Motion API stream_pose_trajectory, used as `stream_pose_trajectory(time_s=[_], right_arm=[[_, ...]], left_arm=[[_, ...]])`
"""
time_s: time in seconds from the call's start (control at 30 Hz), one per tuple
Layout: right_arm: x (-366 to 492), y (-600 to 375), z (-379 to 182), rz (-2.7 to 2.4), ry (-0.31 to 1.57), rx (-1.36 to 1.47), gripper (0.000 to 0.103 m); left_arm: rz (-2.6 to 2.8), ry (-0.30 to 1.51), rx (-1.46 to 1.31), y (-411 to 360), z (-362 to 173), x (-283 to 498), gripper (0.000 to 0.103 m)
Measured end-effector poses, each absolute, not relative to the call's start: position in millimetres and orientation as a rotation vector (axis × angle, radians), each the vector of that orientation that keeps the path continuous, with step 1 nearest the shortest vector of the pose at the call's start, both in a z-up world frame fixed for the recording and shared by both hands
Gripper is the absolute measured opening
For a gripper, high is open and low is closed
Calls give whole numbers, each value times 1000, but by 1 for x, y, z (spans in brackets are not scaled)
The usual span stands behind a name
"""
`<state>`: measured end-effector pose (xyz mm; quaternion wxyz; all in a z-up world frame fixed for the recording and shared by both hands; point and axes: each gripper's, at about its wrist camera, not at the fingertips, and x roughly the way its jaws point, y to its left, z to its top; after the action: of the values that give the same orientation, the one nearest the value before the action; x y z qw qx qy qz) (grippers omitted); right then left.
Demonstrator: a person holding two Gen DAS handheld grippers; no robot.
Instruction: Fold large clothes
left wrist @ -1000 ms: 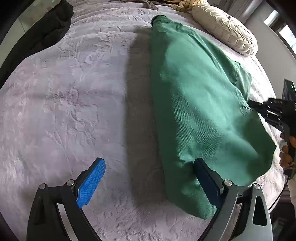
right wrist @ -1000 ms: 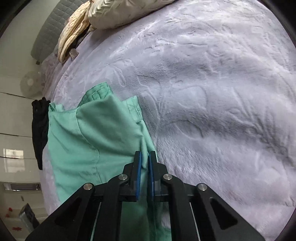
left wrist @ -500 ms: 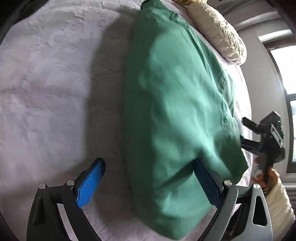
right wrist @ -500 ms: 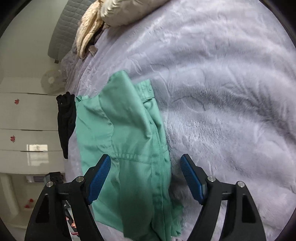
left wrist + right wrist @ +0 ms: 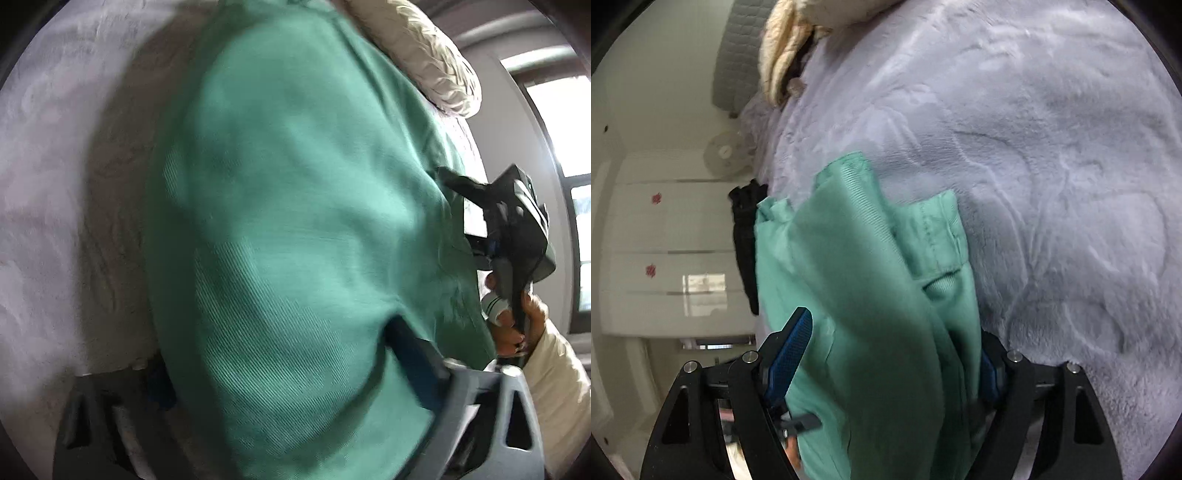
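Note:
A green garment lies folded lengthways on the lilac bedspread. My left gripper is low over its near end. The jaws stand wide and are closing, with a thick bulge of cloth between them that hides most of the left finger. My right gripper straddles the garment at its side edge. Its jaws are closing too, with layered cloth between the blue pads, which do not pinch it. In the left wrist view the right gripper and the hand holding it sit at the garment's right edge.
A cream cushion lies at the head of the bed, near a window. A black garment hangs off the bed's far edge, a cream knit throw lies at the top, and white cupboards stand beyond. Bare bedspread stretches right.
The right gripper, shut on the garment's edge a second ago, opened and now straddles the fold, narrowing again. The left gripper dropped closer, so the green cloth fills its view and covers its left finger.

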<state>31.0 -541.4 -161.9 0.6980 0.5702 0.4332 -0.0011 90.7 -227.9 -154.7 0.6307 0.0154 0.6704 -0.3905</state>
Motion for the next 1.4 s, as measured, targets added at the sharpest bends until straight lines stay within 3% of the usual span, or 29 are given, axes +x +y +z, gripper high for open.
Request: stream_pose_trajectory(time_s=[0.03, 0.07, 0.17, 0.23, 0.4, 0.7, 0.97, 1.1, 1.2, 1.23, 1.27, 1.4], right_arm=[[29, -541, -162, 5, 959, 1284, 39], [27, -540, -162, 24, 936, 1318, 23], [20, -535, -150, 48, 886, 1348, 17], [17, -531, -139, 75, 850, 1369, 17], [10, -510, -100, 124, 790, 1367, 17], [-15, -411, -69, 130, 793, 1407, 17], [-39, -295, -127, 91, 826, 1575, 17], [-33, -279, -146, 5, 876, 1565, 18], [-26, -280, -123, -75, 989, 1418, 35], [-25, -280, -113, -102, 1022, 1348, 55], [-24, -280, -100, -140, 1048, 1262, 64], [-26, -282, -71, -225, 1052, 1086, 62]], left_arm=[[-902, 1515, 45, -226, -150, 89, 74], [-918, 1498, 42, -222, -144, 89, 63], [-973, 1477, 5, -211, -127, 91, 47], [-1010, 1461, -13, -206, -112, 91, 45], [-1081, 1418, 11, -196, -74, 82, 45], [-1124, 1464, 37, -107, -40, 65, 45], [-1036, 1577, 138, -13, -82, 48, 46], [-926, 1642, 111, 6, -118, 48, 55], [-930, 1612, 118, 17, -103, 49, 55], [-936, 1603, 131, 22, -96, 48, 55], [-943, 1589, 147, 25, -87, 50, 55], [-932, 1436, 147, 25, -53, 65, 55]])
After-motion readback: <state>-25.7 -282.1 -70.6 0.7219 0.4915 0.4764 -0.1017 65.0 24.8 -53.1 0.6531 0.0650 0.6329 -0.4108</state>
